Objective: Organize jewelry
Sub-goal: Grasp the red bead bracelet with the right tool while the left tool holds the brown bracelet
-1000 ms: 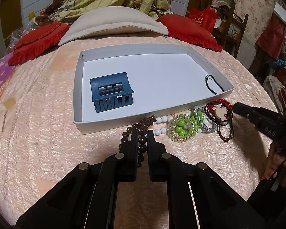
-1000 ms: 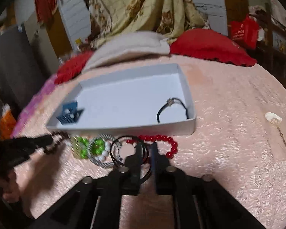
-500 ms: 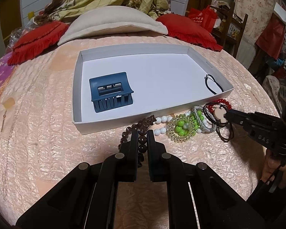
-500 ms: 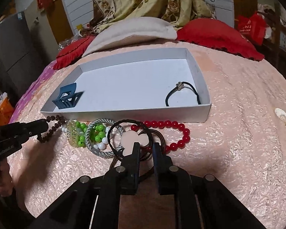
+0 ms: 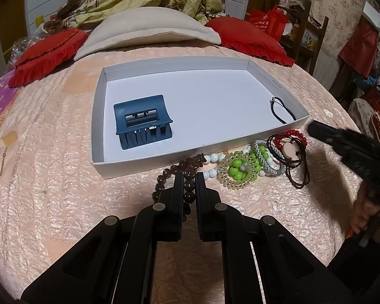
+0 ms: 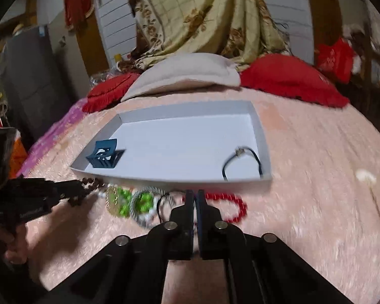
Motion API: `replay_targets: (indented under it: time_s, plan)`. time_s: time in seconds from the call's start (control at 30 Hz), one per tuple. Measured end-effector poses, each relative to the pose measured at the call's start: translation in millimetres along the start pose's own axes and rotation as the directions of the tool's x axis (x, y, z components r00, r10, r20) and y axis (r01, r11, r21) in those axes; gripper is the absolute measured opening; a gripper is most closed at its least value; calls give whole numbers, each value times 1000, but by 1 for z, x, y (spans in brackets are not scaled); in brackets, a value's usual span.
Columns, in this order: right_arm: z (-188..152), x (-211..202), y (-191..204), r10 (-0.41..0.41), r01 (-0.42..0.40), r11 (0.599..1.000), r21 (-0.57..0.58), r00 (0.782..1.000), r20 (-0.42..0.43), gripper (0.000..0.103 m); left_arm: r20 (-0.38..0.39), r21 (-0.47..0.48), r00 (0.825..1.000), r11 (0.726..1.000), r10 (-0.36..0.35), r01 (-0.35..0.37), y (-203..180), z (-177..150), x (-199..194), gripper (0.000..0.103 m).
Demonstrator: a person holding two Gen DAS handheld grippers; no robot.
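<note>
Left gripper [image 5: 189, 177] is pinched on the brown bead bracelet [image 5: 187, 174], which lies on the bedspread against the near wall of the white tray [image 5: 98, 116] directly ahead. Right gripper [image 6: 195, 195] is opening by a narrow gap with nothing visibly between its fingers; the red bead bracelet [image 6: 230, 202] lies just right of its tips. Beyond both grippers, inside the tray, sit a blue hair claw [image 5: 143, 122] and a black cord [image 5: 281, 110].

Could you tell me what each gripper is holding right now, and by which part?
The left gripper is shut on the brown bead bracelet, pinching one stretch of its bead loop. The right gripper holds nothing visible; its jaws are opening.
</note>
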State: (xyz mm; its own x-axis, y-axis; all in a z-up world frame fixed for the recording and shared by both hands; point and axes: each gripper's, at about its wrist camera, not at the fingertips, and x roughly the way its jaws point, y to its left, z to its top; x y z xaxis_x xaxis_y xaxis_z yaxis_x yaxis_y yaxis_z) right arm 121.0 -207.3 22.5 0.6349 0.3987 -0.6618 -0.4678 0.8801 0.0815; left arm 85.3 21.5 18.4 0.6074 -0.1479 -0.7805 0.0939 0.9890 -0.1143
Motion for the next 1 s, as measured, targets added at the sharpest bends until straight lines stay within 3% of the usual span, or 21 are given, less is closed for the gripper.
replay_targets:
  time_s: [0.07, 0.13, 0.23, 0.33, 0.4, 0.6, 0.73, 1.0]
  plan:
    - [2, 19, 5, 2, -5, 998, -55, 999, -54, 32, -4, 1, 1000, 1000, 2, -2, 1, 0, 1, 7]
    - [1, 37, 4, 8, -18, 996, -88, 993, -114, 32, -6, -4, 1000, 1000, 2, -2, 4, -1, 0, 7]
    - [1, 46, 4, 32, -50, 990, -130, 990, -139, 32, -4, -16, 1000, 1000, 0, 0, 7, 0, -1, 7]
    - [-2, 50, 5, 46, -70, 987, -147, 985, -164, 20, -7, -17, 1000, 1000, -4, 3, 6, 1, 0, 7]
    - [-4, 50, 9, 42, -70, 983, -167, 985, -170, 7, -9, -15, 1000, 1000, -4, 4, 4, 2, 1, 7]
    - [-5, 31, 12, 18, -40, 982, -186, 993, -120, 7, -8, -18, 1000, 1000, -5, 5, 4, 3, 0, 7]
    - [-2, 0, 6, 58, -61, 990, -127, 998, -34, 7, -7, -21, 1000, 1000, -3, 3, 5, 2, 0, 7]
    - [-9, -39, 16, 118, -116, 992, -44, 992, 44, 7, 5, -15, 1000, 1000, -4, 4, 0, -1, -10, 7]
